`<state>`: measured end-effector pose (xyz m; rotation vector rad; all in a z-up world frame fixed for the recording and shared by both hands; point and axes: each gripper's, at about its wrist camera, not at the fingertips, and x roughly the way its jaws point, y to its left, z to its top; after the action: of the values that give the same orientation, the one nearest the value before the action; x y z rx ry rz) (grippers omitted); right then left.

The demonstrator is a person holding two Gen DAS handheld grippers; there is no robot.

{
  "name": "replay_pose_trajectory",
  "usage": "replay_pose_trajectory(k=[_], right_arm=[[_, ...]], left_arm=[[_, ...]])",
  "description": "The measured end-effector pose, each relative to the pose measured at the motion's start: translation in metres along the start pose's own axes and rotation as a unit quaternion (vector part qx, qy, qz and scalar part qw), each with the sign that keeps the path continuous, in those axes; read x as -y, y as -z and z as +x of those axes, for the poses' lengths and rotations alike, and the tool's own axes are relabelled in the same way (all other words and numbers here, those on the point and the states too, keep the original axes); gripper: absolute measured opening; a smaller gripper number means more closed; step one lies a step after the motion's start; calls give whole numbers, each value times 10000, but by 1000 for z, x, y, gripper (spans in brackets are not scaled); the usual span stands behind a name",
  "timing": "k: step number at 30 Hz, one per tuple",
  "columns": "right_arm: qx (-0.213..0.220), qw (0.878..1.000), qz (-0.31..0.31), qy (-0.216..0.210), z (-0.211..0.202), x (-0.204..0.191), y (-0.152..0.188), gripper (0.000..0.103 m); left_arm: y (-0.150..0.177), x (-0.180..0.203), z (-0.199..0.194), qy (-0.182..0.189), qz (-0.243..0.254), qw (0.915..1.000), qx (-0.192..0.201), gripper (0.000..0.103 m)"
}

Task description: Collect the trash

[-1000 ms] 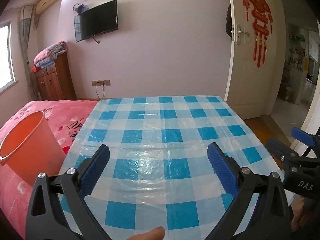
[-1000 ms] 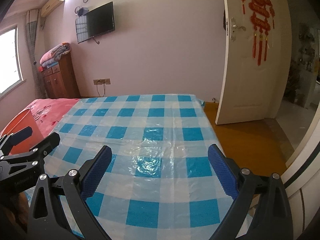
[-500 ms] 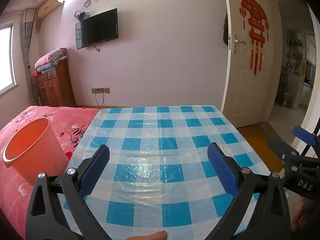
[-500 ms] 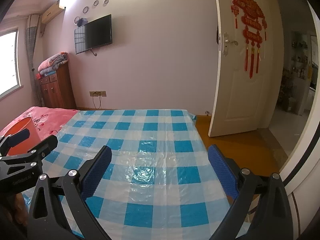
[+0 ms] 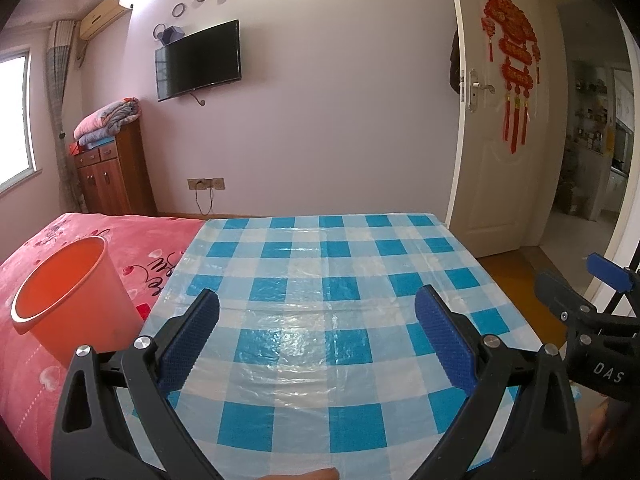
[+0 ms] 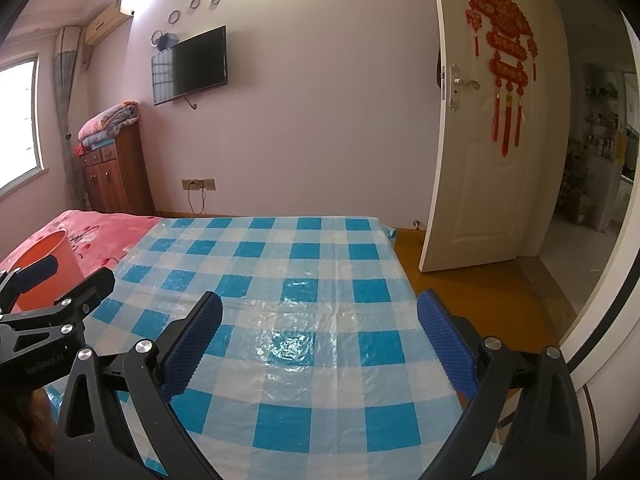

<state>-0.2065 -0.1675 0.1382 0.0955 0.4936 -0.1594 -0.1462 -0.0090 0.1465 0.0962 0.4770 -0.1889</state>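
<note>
Both my left gripper [image 5: 316, 320] and right gripper [image 6: 320, 320] gape wide over the bare checked tablecloth [image 5: 340, 280]; no trash visible to judge, the light orange bin [image 5: 68, 292] waiting left.

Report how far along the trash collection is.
Done: no trash shows on the checkered cloth, so pickup looks finished or not begun. In hand: nothing; the left gripper and right gripper are both open. Left: unclear; the orange bin's bottom is hidden.
</note>
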Motion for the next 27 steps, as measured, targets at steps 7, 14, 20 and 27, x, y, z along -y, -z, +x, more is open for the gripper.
replay_pose_trajectory(k=[7, 14, 20, 27], right_arm=[[-23, 10000, -5, 2, 1, 0, -1, 97], [-32, 10000, -11, 0, 5, -1, 1, 97], [-87, 10000, 18, -19, 11, 0, 4, 97], [-127, 9999, 29, -32, 19, 1, 5, 97]], left_arm=[[1, -1, 2, -36, 8, 10000, -1, 99], [3, -2, 6, -61, 16, 10000, -7, 99], [6, -4, 12, -88, -1, 10000, -45, 99], [6, -4, 19, -109, -5, 9999, -97, 99]])
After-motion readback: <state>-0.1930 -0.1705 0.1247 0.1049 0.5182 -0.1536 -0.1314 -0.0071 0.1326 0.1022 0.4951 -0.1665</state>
